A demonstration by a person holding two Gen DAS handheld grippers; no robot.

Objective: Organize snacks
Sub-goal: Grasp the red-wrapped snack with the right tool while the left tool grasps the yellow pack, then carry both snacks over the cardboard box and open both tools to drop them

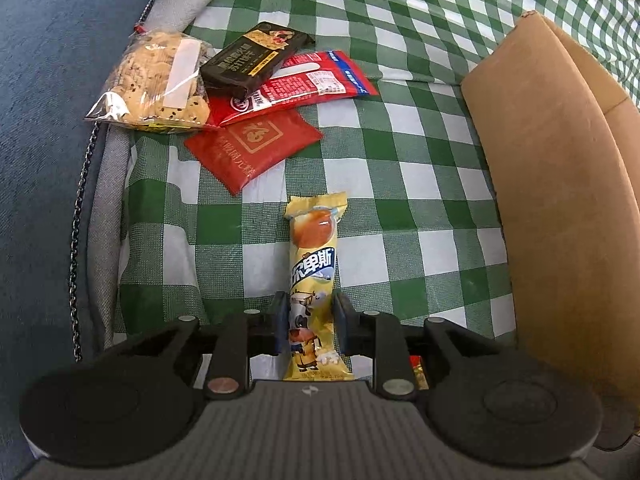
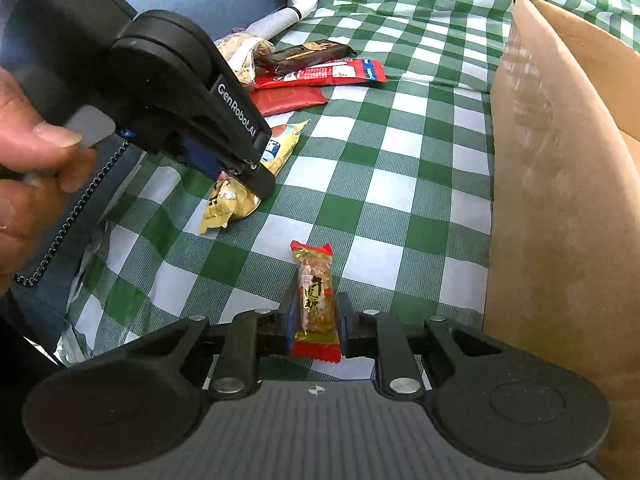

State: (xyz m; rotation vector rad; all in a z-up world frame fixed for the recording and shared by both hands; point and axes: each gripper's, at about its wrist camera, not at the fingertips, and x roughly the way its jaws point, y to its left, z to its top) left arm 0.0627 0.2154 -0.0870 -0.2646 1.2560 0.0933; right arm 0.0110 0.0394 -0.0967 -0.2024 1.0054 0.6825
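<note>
My left gripper point(image 1: 311, 320) is shut on a long yellow snack packet point(image 1: 314, 264) that points away from me over the green checked cloth point(image 1: 400, 184). In the right wrist view the same left gripper point(image 2: 256, 180) grips that yellow packet point(image 2: 232, 204) low on the cloth. My right gripper point(image 2: 316, 320) is shut on a small red-ended candy bar point(image 2: 316, 296). A cardboard box point(image 1: 560, 184) stands to the right; it also shows in the right wrist view point(image 2: 560, 208).
A pile of snacks lies at the far left: a clear cookie bag point(image 1: 156, 80), a black bar point(image 1: 256, 60), a red-and-blue packet point(image 1: 304, 88) and a flat red packet point(image 1: 252, 148). A blue cushion point(image 1: 40, 120) borders the cloth on the left.
</note>
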